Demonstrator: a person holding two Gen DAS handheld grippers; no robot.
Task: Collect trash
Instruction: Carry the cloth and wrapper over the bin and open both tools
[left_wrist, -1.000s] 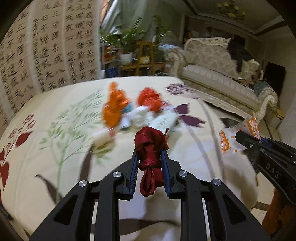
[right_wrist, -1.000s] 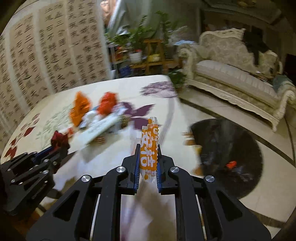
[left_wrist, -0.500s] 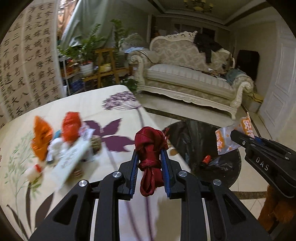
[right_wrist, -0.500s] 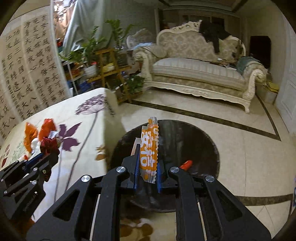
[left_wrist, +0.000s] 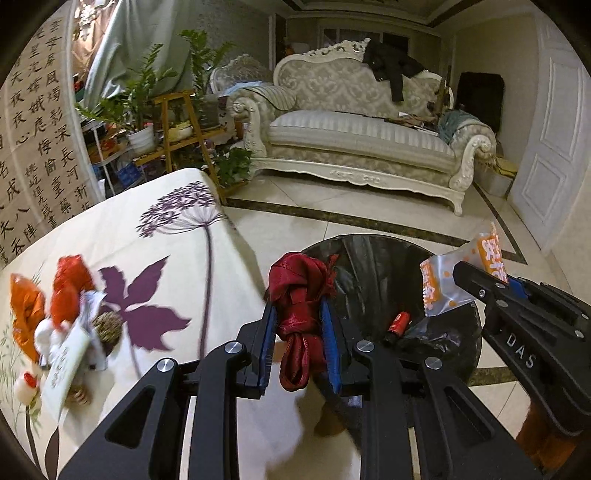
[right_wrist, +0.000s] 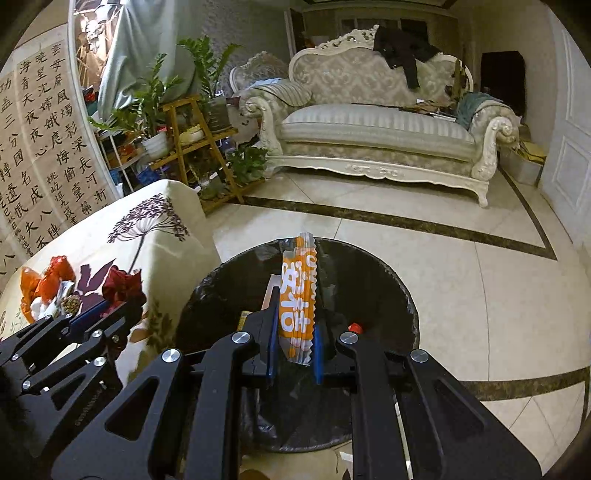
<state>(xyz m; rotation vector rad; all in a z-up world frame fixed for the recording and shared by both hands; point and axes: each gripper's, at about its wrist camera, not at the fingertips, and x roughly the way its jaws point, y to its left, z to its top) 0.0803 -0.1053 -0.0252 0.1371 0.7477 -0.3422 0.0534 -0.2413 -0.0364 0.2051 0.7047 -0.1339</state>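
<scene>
- Step in hand, by judgement: carrying picked-up trash to the bin for dropping; both pieces are not yet let go
- Left gripper: clenched on a knotted red ribbon, the knot standing above the fingertips and a loop hanging below
- Right gripper: clenched on an orange wrapper, held upright between the blue pads
- Bin: black-lined, on the floor just right of the table; a small red item already lies inside
- Wrapper sits directly over the bin's mouth in the right wrist view; ribbon sits at the bin's near-left rim, beside the table edge
- Remaining trash: orange, red and white pieces in a heap on the table, far left, well apart from both grippers
- Next move calls for: opening the right jaws over the bin; shifting the left gripper right until the ribbon clears the rim, then opening
- Risk: ribbon released here may drop outside the rim
</scene>
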